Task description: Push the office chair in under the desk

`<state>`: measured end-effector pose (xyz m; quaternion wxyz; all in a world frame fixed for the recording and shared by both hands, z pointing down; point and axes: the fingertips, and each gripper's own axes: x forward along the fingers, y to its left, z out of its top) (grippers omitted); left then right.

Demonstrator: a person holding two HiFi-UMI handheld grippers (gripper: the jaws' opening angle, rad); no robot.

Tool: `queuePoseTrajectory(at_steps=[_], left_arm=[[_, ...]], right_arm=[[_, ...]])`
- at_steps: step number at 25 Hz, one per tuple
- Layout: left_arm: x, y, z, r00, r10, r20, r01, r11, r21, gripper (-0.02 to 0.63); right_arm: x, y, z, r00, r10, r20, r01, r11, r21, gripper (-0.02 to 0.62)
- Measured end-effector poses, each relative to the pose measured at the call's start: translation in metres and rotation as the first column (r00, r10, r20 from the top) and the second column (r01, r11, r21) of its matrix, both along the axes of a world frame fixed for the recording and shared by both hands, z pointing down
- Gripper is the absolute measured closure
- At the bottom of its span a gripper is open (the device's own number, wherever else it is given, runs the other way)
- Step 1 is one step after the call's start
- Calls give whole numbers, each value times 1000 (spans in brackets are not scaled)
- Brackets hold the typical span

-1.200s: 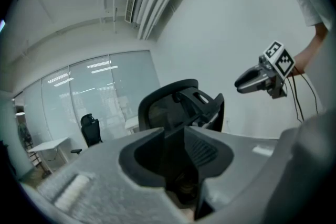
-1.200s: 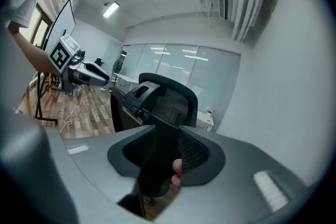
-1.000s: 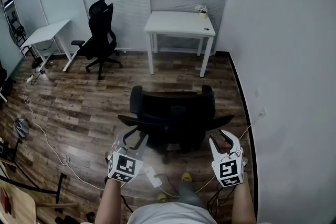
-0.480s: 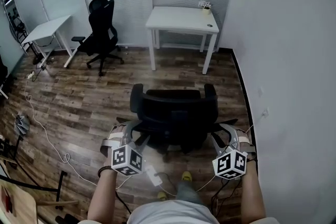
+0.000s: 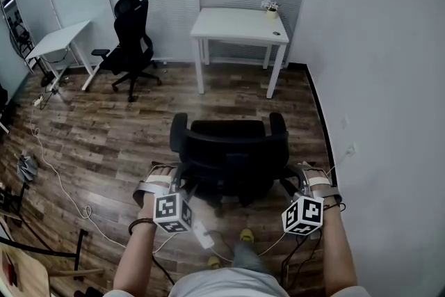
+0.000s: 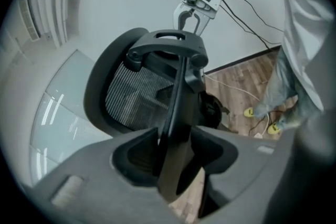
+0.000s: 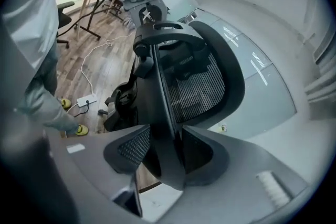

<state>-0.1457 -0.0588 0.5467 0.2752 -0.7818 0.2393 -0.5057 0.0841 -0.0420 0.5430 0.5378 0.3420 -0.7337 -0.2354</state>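
Left gripper [image 5: 172, 176], right gripper [image 5: 300, 176] lowered to office chair [image 5: 229, 149].
Jaws just shifted, left narrower, right wider; both unclenched astride its frame [image 6: 176, 107]. Bench [image 5: 236, 23] push next.

We list one office chair [image 5: 229, 149]: black, mesh back, two armrests, upright on its base at near centre, back turned to the near side, seat facing far. We list one desk [image 5: 240, 26]: white, four legs, against the far wall, well apart from the chair.

floor [image 5: 104, 129]: wood planks | wall [image 5: 375, 45]: grey | spare chair [image 5: 129, 44] | side table [image 5: 62, 39]
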Motion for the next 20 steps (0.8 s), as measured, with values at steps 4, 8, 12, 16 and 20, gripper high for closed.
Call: queuePoseTrajectory(at_steps=[4,8,12,16,20], left_arm=[[0,-3,0,1000,13,-5,-13,1000,-1,416],[1,-6,3,1000,17,0,-17,1000,18,419],[1,-8,3,1000,30,-2,-30,999,28,423],[1,-9,3,999,40,-7,-40,998,40,423],[1,-18,1,999,51,-9,-51,997,50,423]], right_arm=[[-1,-3,0,1000,15,-2,-15,1000,-6,411],[-2,-4,1,1000,21,20,-22,1000,17,410],[-1,-6,1,999,47,27,-47,999,11,407],[-1,-7,1,997,71,21,-71,997,4,407],[-2,-14,-1,996,85,31,-86,996,9,405]])
